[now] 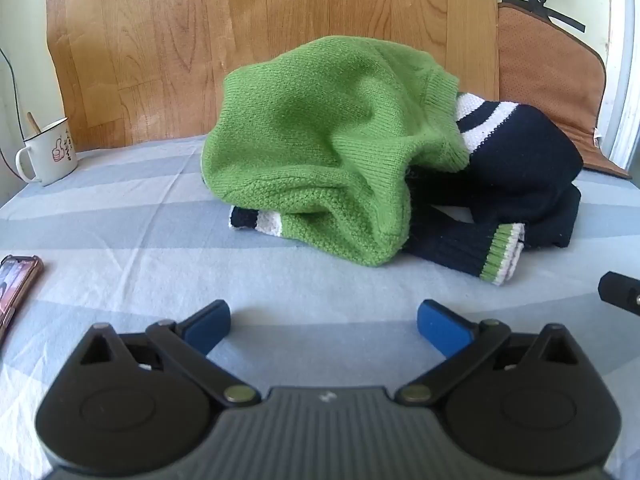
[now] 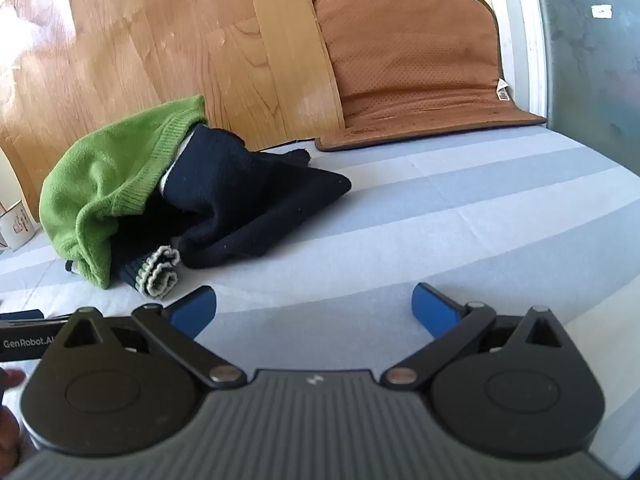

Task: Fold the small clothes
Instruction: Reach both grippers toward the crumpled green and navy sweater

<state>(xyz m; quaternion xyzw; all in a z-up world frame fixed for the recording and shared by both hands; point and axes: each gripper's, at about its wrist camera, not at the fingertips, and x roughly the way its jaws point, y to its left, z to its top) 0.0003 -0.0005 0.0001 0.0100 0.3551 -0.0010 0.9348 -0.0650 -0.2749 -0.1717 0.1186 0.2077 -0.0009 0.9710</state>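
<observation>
A small knitted sweater [image 1: 320,152], green and navy with white stripes, lies crumpled in a heap on the striped blue cloth. A navy sleeve with a green and white cuff [image 1: 500,256] sticks out at its front right. My left gripper [image 1: 324,322] is open and empty, a short way in front of the heap. In the right wrist view the sweater [image 2: 168,184] lies to the left, with its rolled cuff [image 2: 160,276] just beyond my left fingertip. My right gripper [image 2: 314,312] is open and empty over bare cloth.
A white enamel mug [image 1: 50,152] stands at the far left. A phone [image 1: 16,280] lies at the left edge. A brown perforated mat [image 2: 412,68] leans on the wall at the back right. A wood-pattern board [image 1: 260,40] stands behind the sweater.
</observation>
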